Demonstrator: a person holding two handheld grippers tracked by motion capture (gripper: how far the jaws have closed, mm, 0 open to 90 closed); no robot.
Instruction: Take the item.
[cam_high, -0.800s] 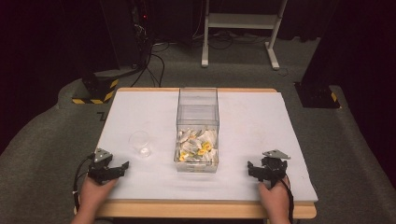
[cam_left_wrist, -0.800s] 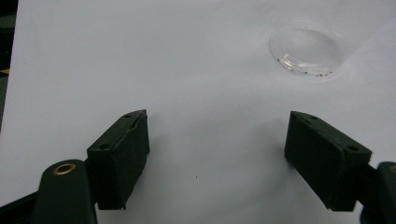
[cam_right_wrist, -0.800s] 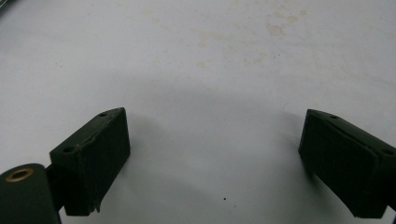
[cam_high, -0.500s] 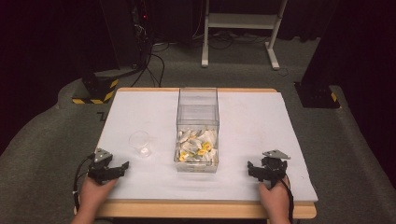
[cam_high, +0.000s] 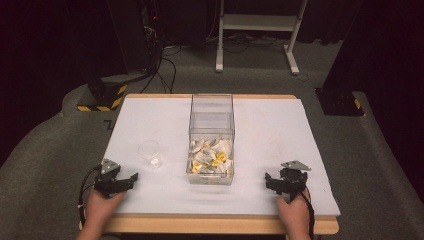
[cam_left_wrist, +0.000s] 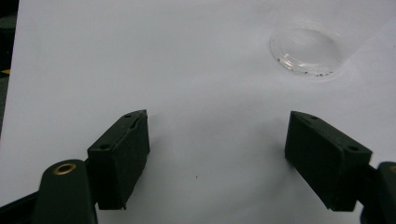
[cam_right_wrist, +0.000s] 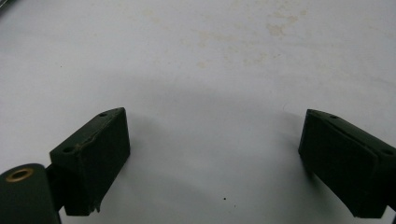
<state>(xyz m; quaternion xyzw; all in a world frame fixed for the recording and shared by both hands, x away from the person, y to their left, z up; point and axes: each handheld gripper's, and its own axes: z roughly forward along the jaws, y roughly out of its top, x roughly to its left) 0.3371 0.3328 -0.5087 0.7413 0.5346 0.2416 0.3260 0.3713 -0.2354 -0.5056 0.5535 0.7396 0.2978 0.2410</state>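
Two grippers low on the white table (cam_high: 310, 130) from my high view: left gripper (cam_high: 131, 177) near the front left corner, right gripper (cam_high: 269, 181) near the front right, nothing in either. Small clear cup (cam_high: 149, 153) stands just beyond the left one, beside the clear box (cam_high: 212, 112) of yellow-white pieces (cam_high: 211, 155).

Left gripper view: jaws wide apart over bare cloth, cup (cam_left_wrist: 306, 51) ahead to the right.

Right gripper view: jaws apart over stained cloth.
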